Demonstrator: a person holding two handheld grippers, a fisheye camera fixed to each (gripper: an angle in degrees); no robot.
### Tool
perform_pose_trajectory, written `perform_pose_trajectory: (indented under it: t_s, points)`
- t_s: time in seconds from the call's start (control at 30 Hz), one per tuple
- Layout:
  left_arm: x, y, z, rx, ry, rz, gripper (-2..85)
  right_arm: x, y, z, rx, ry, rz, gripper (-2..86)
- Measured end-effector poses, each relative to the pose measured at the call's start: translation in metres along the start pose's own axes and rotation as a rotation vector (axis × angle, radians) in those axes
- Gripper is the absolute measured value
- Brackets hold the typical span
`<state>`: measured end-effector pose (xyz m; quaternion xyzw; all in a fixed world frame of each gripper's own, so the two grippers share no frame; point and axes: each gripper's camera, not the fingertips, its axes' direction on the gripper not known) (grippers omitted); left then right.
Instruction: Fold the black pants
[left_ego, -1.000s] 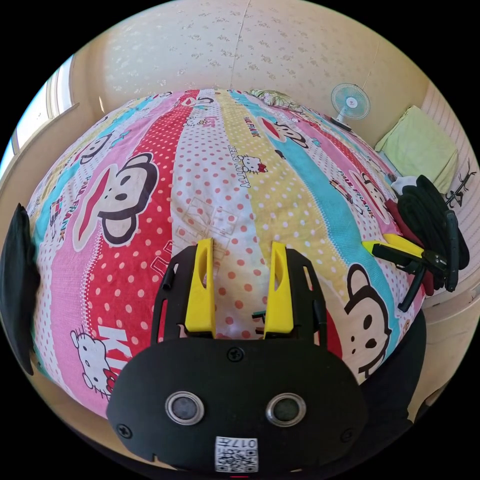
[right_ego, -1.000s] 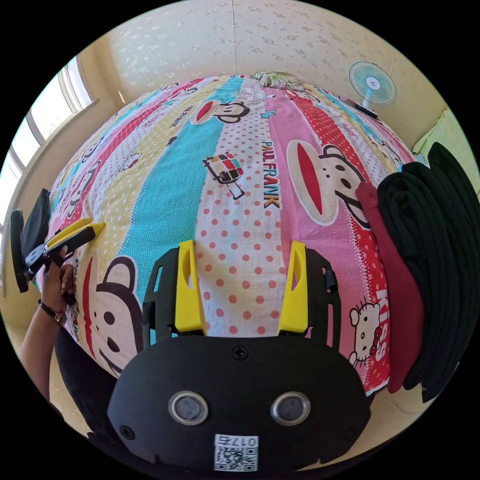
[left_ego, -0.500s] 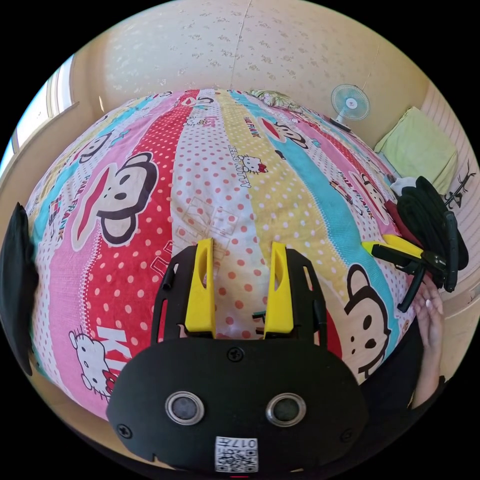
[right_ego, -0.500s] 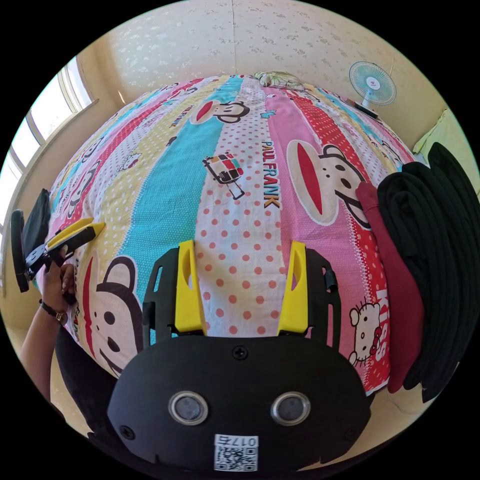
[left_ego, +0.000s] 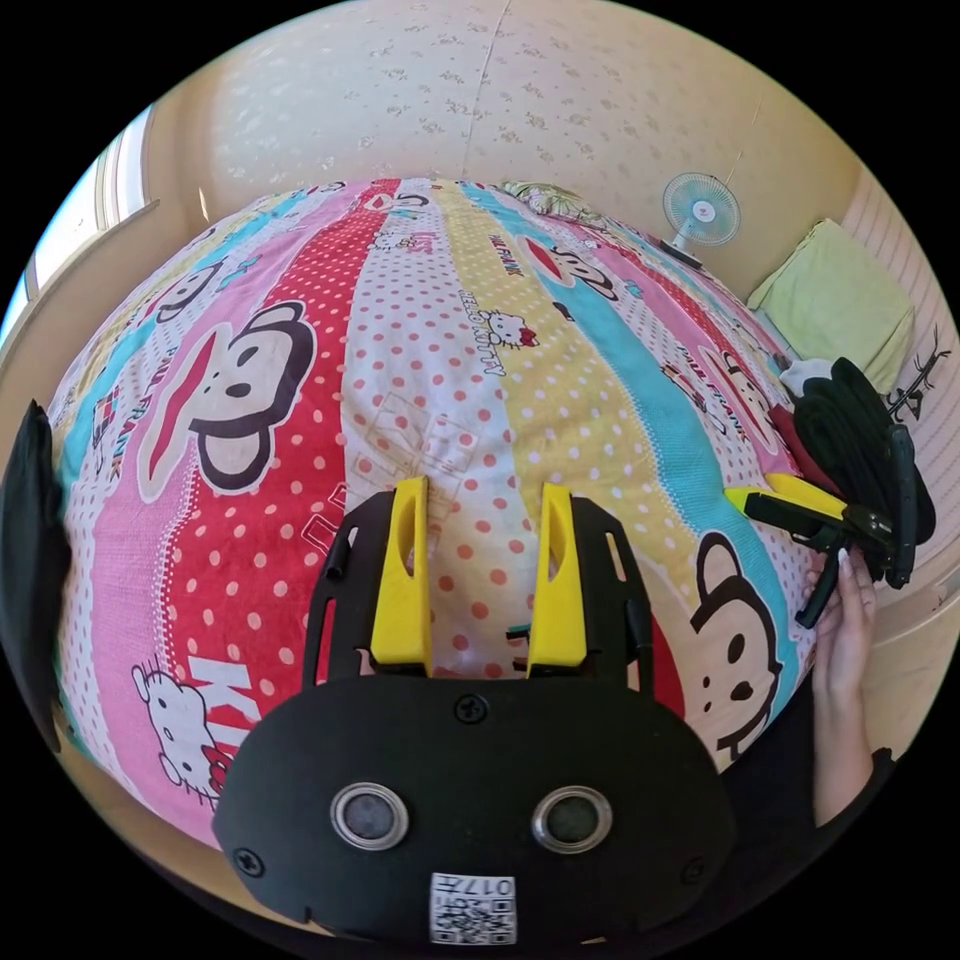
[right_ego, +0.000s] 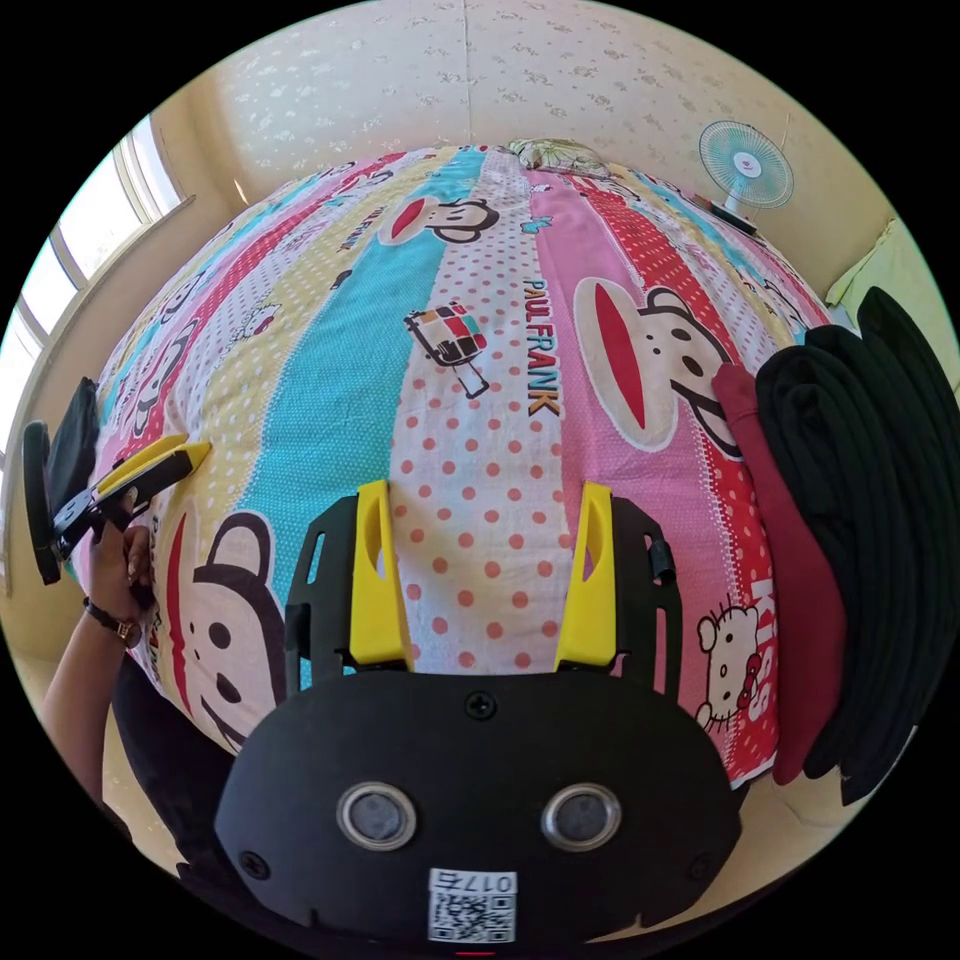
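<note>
Little is changing since a second ago: in the left gripper view a hand (left_ego: 843, 640) is now showing at the right edge under the right gripper (left_ego: 775, 497), whose yellow jaws are lying narrowly parted. At the bottom of that view the left gripper (left_ego: 483, 570) is hovering with its yellow jaws standing apart, nothing between them, over the striped cartoon-print bedsheet (left_ego: 420, 330). In the right gripper view the right gripper (right_ego: 480, 575) is holding its jaws wide and empty over the same sheet, while at the left edge a hand (right_ego: 125, 560) is gripping the left gripper (right_ego: 165, 460). At the right edge folded black pants (right_ego: 880, 520) are lying stacked on a folded dark red garment (right_ego: 795, 590). Farther off, at upper right, a small pale blue fan (right_ego: 745, 165) is standing against the wall.
</note>
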<state>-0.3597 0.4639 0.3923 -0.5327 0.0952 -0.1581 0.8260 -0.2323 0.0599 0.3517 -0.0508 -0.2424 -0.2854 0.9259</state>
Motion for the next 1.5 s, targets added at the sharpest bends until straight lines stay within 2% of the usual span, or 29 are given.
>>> perform_pose_trajectory:
  t_s: [0.6,0.7,0.8,1.0,1.13,1.2,1.27,1.33,1.37,1.5]
  points:
    - [-0.001,0.014,0.018,0.005,-0.007,0.002,15.8,0.025,0.013,-0.009,-0.044,-0.005,0.001,22.4]
    - [-0.003,0.017,0.021,0.006,0.001,-0.004,15.6,0.037,0.036,-0.046,-0.04,-0.095,-0.035,17.2]
    - [-0.003,0.02,0.024,0.005,-0.006,-0.001,15.6,0.068,0.087,-0.104,0.098,-0.159,-0.035,17.6]
    - [-0.003,0.027,0.03,0.005,-0.012,0.001,15.4,0.202,0.19,-0.209,0.185,-0.053,0.126,21.2]
    - [-0.002,0.032,0.034,0.005,-0.028,0.008,15.3,0.33,0.252,-0.284,0.344,0.078,0.413,23.8]
    - [-0.003,0.035,0.035,0.004,-0.028,0.009,15.3,0.384,0.268,-0.292,0.368,-0.036,0.479,24.6]
    - [-0.004,0.038,0.035,0.011,-0.029,0.011,15.5,0.451,0.281,-0.277,0.379,-0.311,0.543,24.3]
    - [0.003,0.043,0.032,0.01,-0.057,0.033,15.3,0.482,0.293,-0.264,0.453,-0.419,0.584,21.6]
    - [0.005,0.045,0.031,0.008,-0.074,0.04,15.2,0.495,0.296,-0.255,0.466,-0.416,0.622,17.5]
    - [0.015,0.055,0.022,-0.048,-0.116,0.06,12.6,0.505,0.28,-0.239,0.419,-0.48,0.603,17.4]
